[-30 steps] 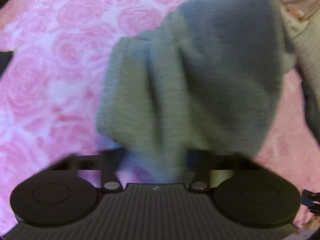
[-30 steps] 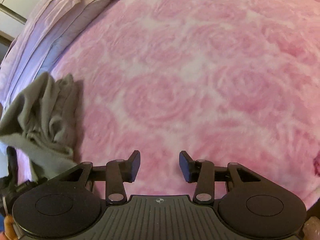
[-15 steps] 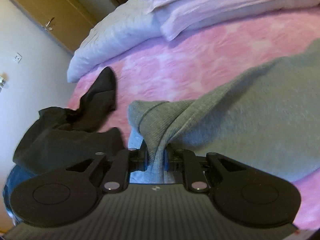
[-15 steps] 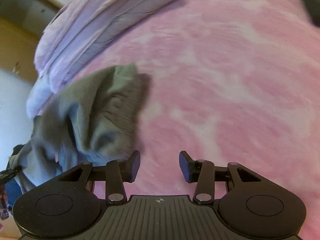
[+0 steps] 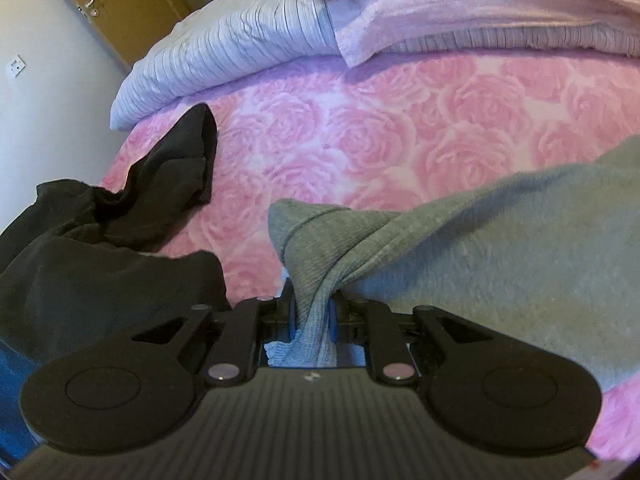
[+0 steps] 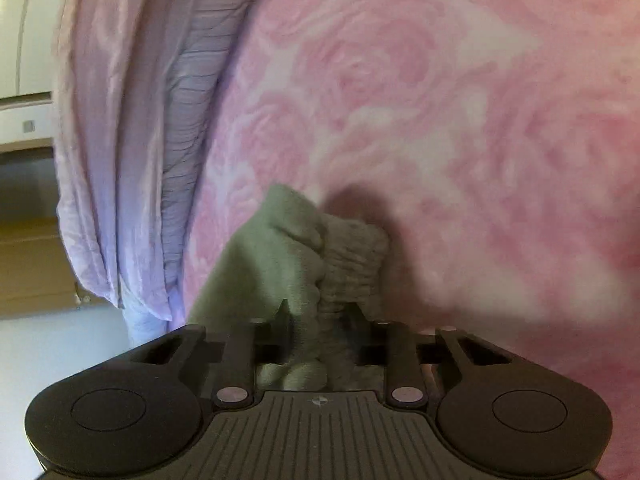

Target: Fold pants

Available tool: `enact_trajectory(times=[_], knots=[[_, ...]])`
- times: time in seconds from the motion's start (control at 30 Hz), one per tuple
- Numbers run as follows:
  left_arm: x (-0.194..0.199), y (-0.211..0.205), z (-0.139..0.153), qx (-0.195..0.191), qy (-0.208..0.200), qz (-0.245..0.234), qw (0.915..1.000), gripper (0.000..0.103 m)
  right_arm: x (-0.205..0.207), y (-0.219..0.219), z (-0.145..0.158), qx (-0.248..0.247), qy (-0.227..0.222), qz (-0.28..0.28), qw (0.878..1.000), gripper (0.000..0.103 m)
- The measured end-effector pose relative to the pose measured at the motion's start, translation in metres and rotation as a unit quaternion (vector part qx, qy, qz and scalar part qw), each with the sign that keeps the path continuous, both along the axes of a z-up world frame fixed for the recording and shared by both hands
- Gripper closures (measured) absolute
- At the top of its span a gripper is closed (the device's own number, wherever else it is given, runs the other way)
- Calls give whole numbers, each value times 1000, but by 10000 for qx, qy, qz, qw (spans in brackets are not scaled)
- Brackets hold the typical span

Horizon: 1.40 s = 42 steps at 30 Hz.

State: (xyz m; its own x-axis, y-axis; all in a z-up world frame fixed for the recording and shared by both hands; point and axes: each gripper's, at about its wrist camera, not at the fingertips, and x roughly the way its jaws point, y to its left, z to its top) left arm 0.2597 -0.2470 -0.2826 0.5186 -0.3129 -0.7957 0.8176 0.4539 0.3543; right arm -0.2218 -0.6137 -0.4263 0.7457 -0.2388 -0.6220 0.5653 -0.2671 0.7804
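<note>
Nearest in the left wrist view, the left gripper point(image 5: 313, 312) is clamped tight on a bunched fold of the grey pants point(image 5: 500, 264), whose cloth spreads away to the right over the pink rose-patterned blanket point(image 5: 380, 136). In the right wrist view, the right gripper point(image 6: 320, 316) has just been closing and now pinches the pants' gathered waistband point(image 6: 352, 264) above the same blanket. Farther off lie dark clothes point(image 5: 120, 240) on the left and pale lilac pillows point(image 5: 248, 36) behind.

Grey pants point(image 5: 500, 260) lie on the pink rose-patterned blanket point(image 5: 400, 132); black clothes point(image 5: 120, 240) beside them, lilac pillows point(image 5: 460, 8) beyond.
</note>
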Motion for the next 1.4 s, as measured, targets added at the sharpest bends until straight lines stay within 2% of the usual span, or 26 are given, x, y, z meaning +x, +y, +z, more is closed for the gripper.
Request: enact_trajectory(times=[0.07, 0.13, 0.23, 0.3, 0.33, 0.4, 0.43, 0.47, 0.5, 0.53, 0.6, 0.63, 0.7, 0.8, 0.87, 0.97, 1.0, 1.07, 1.13, 1.23, 1.27, 1.37, 1.4], knots=[[-4, -2, 13, -158, -57, -52, 9998, 90, -11, 6, 28, -661, 12, -171, 9977, 94], [-7, -5, 32, -415, -71, -111, 9991, 90, -44, 11, 65, -1248, -140, -674, 9898, 94], [-17, -11, 68, -881, -115, -257, 9957, 90, -101, 23, 139, -2460, -207, -961, 9643, 94], [-27, -15, 92, -1250, -149, -405, 9912, 90, -135, 39, 189, -3244, -116, -1026, 9403, 94], [-34, -16, 104, -1466, -113, -530, 9877, 89, -152, 50, 213, -3703, -71, -1026, 9232, 94], [-47, -18, 113, -1657, 50, -759, 9832, 86, -180, 77, 256, -4625, 488, -704, 8825, 92], [-56, -19, 111, -1600, 129, -853, 9833, 80, -189, 90, 268, -4857, 897, -421, 8685, 89], [-64, -20, 105, -1496, 175, -914, 9844, 76, -205, 101, 271, -4768, 1314, -181, 8690, 85], [-73, -20, 98, -1402, 241, -988, 9849, 70, -219, 109, 266, -4460, 1638, -118, 8798, 71], [-83, -18, 88, -1320, 349, -1050, 9851, 70, -235, 116, 256, -4031, 1888, -162, 8953, 59], [-101, -13, 69, -1135, 595, -1097, 9857, 71, -268, 133, 224, -2920, 2200, -341, 9301, 58], [-110, -10, 59, -1026, 700, -1091, 9862, 70, -284, 144, 209, -2492, 2213, -473, 9416, 58], [-119, -3, 42, -871, 922, -905, 9878, 70, -308, 163, 180, -1767, 2151, -826, 9569, 57], [-118, 5, 20, -747, 1397, -396, 9866, 70, -329, 167, 156, -1189, 1906, -1254, 9663, 56], [-115, 4, 11, -773, 1671, -135, 9828, 67, -332, 157, 134, -848, 1549, -1419, 9740, 53], [-102, -1, 3, -961, 1954, 228, 9757, 62, -326, 134, 107, -398, 1157, -1808, 9759, 50], [-100, -2, 2, -1024, 2021, 341, 9734, 61, -325, 130, 101, -358, 1151, -1877, 9748, 50], [-88, -2, -3, -1177, 2206, 614, 9663, 60, -321, 121, 83, -307, 1592, -1945, 9674, 50], [-73, -3, -8, -1386, 2442, 954, 9550, 54, -321, 118, 75, -359, 1956, -1956, 9603, 50], [-49, -3, -9, -1828, 2641, 1396, 9367, 43, -323, 115, 67, -409, 2028, -2077, 9561, 50], [-41, -2, -7, -1999, 2675, 1514, 9303, 42, -325, 115, 67, -465, 1977, -2129, 9557, 50], [-18, -3, 3, -2636, 2925, 1811, 9012, 35, -327, 114, 66, -448, 1870, -2232, 9556, 50], [-15, -3, 7, -2792, 2943, 1886, 8944, 32, -328, 114, 65, -412, 1816, -2259, 9562, 49]])
